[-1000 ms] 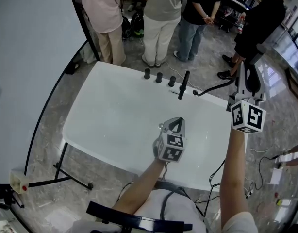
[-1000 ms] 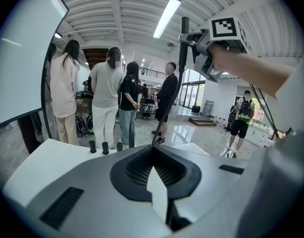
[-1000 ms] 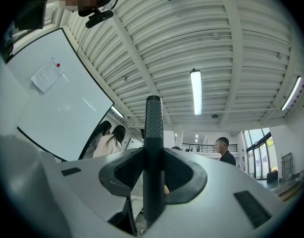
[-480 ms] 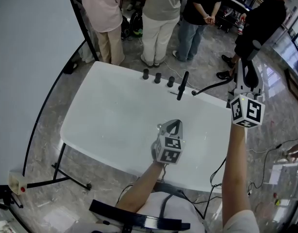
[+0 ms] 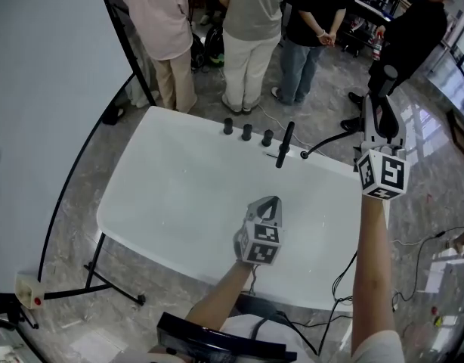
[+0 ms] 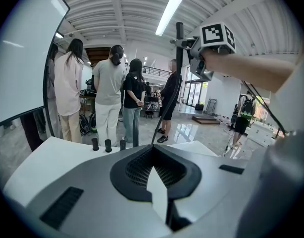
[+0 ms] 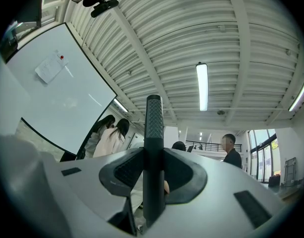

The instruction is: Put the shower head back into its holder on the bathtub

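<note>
Comparing the head view with a second ago: the right gripper [image 5: 383,119] and the shower head [image 5: 388,78] it carries sit slightly nearer the far side of the tabletop [image 5: 179,195]. The left gripper [image 5: 270,203] keeps its spot over the near half. The shower head stands roughly upright past the tabletop's right far corner, its top above the jaws. It is well apart from the holder [image 5: 285,142], a leaning black post at the far edge, just right of a row of three black knobs [image 5: 247,131]. A black hose [image 5: 334,138] runs from beside the holder out toward the right gripper. The shower head is not yet in the holder. People [image 5: 251,21] stand beyond the far edge. Left gripper view: jaws closed together with nothing between them, above the white tabletop. The knobs [image 6: 108,145] lie ahead. The right gripper is raised at upper right, with the shower head [image 6: 179,53] a thin dark rod in it. Right gripper view: jaws clamped on the shower head's black handle [image 7: 153,133], pads pressing both sides, and its textured end rises above them toward the ceiling.
</note>
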`<state>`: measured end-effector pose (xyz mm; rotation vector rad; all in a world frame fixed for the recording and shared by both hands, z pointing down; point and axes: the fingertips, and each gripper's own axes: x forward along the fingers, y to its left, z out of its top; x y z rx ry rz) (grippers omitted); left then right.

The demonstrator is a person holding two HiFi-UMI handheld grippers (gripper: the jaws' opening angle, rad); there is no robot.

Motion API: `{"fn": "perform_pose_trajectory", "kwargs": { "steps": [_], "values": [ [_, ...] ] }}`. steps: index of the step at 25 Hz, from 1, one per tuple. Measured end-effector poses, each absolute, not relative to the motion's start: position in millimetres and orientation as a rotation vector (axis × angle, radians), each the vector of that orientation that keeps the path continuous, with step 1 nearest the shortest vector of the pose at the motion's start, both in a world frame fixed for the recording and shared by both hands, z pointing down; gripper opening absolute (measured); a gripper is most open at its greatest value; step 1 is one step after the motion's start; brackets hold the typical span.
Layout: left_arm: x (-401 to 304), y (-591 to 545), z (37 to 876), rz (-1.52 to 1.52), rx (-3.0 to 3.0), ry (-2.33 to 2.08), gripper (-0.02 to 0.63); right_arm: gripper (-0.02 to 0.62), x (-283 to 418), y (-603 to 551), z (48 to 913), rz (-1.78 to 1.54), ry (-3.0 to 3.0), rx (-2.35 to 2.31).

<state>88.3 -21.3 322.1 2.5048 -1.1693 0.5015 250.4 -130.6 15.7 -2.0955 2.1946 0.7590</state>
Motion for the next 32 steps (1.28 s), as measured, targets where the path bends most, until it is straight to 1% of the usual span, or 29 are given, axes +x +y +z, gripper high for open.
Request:
{"fn": "perform_pose_trajectory", "kwargs": {
  "steps": [14,32],
  "values": [
    [105,-26,331,0.475,2.531,-1.126,0.002,0.129,268,-153,49,0.666,2.236,-2.105],
    [115,-38,335,0.509,2.589,-1.108,0.002,0.126,273,-176,109,0.520,2.314,-2.142]
  ]
}}
